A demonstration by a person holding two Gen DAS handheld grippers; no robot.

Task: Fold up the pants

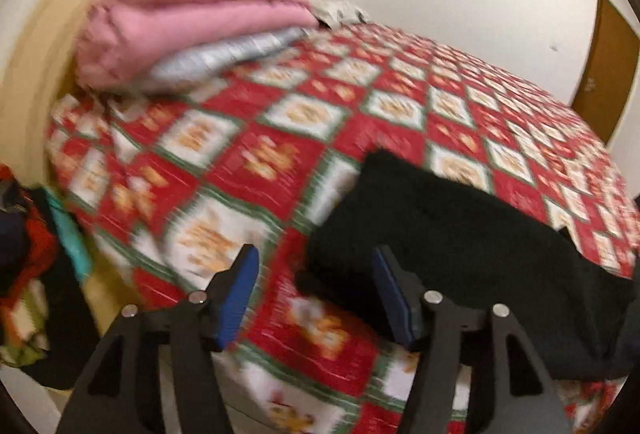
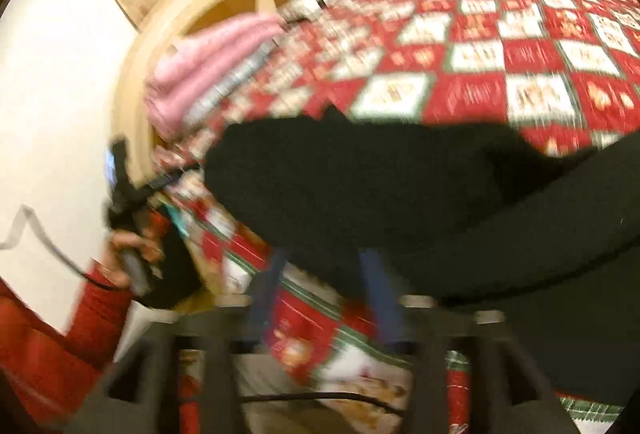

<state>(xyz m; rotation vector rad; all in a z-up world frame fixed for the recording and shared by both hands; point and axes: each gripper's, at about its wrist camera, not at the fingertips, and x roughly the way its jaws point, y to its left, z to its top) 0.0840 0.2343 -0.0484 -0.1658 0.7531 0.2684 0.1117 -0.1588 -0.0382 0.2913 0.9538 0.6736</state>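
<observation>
Pants [image 1: 460, 234], black, soft and limp, lay on the bed [image 1: 280, 138]; best gripped at an edge. Left gripper [image 1: 316, 294] and right gripper [image 2: 324, 298] fingers spread, empty.

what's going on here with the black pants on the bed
A person with a two-finger gripper in each hand is folding black pants on a bed with a red, white and green checked bedspread. Both the left gripper and the right gripper are open with nothing clamped; the pants lie near the bed's edge. Folded pink fabric is stacked by the headboard.
</observation>
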